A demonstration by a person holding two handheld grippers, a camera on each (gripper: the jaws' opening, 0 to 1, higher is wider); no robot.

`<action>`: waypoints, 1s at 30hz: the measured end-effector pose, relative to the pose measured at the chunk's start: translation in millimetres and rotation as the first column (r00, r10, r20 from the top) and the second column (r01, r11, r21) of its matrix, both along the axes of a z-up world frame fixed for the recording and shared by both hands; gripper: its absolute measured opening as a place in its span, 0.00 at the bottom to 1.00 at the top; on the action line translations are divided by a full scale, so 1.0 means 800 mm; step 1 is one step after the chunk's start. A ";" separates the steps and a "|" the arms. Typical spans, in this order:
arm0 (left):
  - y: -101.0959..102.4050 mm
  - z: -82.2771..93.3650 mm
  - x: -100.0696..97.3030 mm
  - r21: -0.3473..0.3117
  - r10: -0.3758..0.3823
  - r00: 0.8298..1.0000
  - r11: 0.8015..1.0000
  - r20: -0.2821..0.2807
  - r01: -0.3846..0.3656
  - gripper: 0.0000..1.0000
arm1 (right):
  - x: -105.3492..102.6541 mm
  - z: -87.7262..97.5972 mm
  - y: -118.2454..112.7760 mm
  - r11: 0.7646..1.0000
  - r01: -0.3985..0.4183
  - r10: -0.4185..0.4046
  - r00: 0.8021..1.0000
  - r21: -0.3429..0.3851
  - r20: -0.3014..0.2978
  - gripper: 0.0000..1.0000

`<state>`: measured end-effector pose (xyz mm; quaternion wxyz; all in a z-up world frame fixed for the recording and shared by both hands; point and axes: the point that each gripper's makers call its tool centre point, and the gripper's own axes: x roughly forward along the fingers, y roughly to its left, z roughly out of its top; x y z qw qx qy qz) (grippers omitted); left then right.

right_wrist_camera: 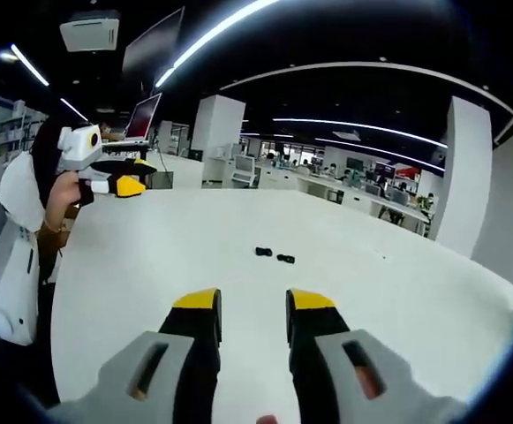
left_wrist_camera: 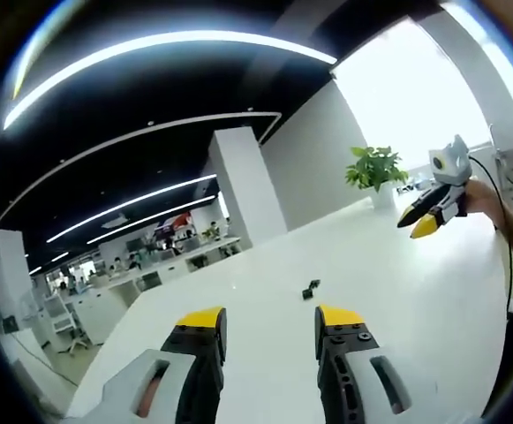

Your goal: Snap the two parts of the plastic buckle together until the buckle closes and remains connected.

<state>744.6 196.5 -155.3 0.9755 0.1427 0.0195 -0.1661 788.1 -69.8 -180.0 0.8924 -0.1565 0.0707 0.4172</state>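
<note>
Nothing of the task was done: the two buckle parts lay apart, close beside each other, out on the white table, well clear of both tools. The left gripper and right gripper hung above the table with jaws spread and empty. Picking up, aligning and snapping all remained, by my reading.

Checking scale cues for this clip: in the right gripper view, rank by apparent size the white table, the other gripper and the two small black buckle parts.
1. White table.
2. Other (left) gripper, held above the table's far side.
3. Two small black buckle parts; they look alike, unranked.
</note>
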 end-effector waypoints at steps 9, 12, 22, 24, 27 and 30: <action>-0.009 0.010 0.002 0.031 -0.023 1.000 0.999 0.011 0.022 0.40 | 0.001 0.004 0.010 1.000 -0.024 0.024 1.000 -0.017 0.005 0.29; -0.011 0.011 0.004 0.036 -0.029 1.000 0.999 0.011 0.028 0.40 | 0.002 0.005 0.012 0.999 -0.029 0.029 1.000 -0.022 0.007 0.29; -0.017 0.019 0.012 0.055 -0.043 0.999 0.998 0.017 0.042 0.40 | 0.003 0.008 0.022 0.998 -0.053 0.053 0.999 -0.035 0.005 0.28; -0.018 0.020 0.014 0.059 -0.046 0.999 0.997 0.017 0.045 0.40 | 0.003 0.009 0.025 0.997 -0.061 0.061 0.998 -0.040 0.007 0.28; -0.019 0.021 0.017 0.064 -0.050 0.999 0.997 0.015 0.049 0.40 | 0.004 0.009 0.029 0.997 -0.069 0.069 0.998 -0.042 0.007 0.28; -0.020 0.021 0.020 0.070 -0.054 0.998 0.996 0.012 0.053 0.40 | 0.005 0.010 0.032 0.996 -0.075 0.075 0.997 -0.046 0.007 0.28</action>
